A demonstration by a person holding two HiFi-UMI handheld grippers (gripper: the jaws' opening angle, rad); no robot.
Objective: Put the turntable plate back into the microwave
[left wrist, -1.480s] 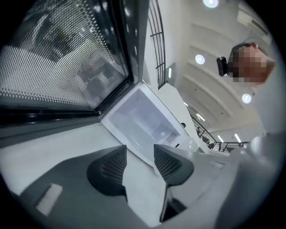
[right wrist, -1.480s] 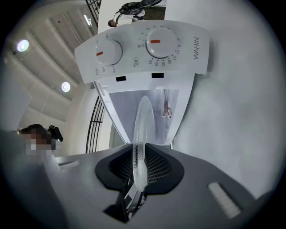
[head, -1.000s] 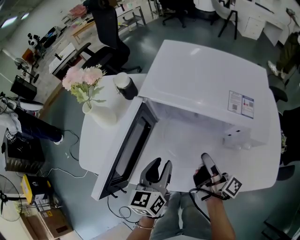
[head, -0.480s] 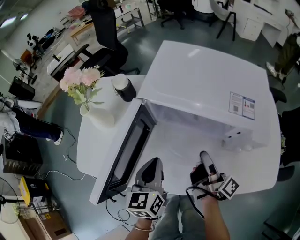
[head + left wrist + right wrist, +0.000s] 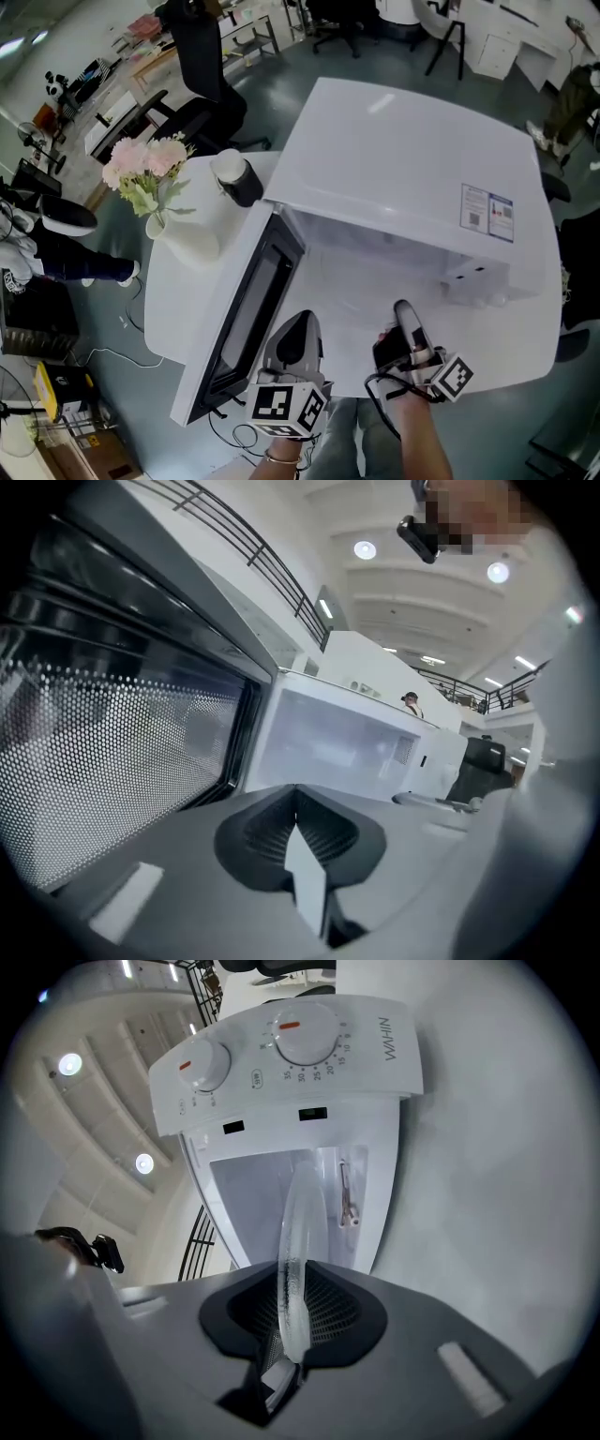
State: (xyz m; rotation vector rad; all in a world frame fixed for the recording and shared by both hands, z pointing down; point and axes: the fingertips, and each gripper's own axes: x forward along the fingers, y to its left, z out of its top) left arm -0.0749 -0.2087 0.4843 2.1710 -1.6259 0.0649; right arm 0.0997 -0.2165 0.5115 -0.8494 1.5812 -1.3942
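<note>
We're holding turntable plate (image 5: pixel 300 1222) by rim in right gripper (image 5: pixel 291 1330), left gripper (image 5: pixel 298 817) closed, empty; next probably sliding it into open microwave (image 5: pixel 403 159).

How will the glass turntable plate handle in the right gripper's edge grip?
Likely stiff but fragile: the turntable plate looks like clear glass. Probably slippery and prone to pivot, since the right gripper pinches only its thin rim.

We see a grey-green floor (image 5: pixel 281 89) all round the white counter (image 5: pixel 178 281). At eleven o'clock stands a black office chair (image 5: pixel 202 56), with light desks (image 5: pixel 122 108) beyond it at ten. Overhead, round ceiling lights (image 5: pixel 365 549) glow beside a dark balcony railing (image 5: pixel 234 536).
</note>
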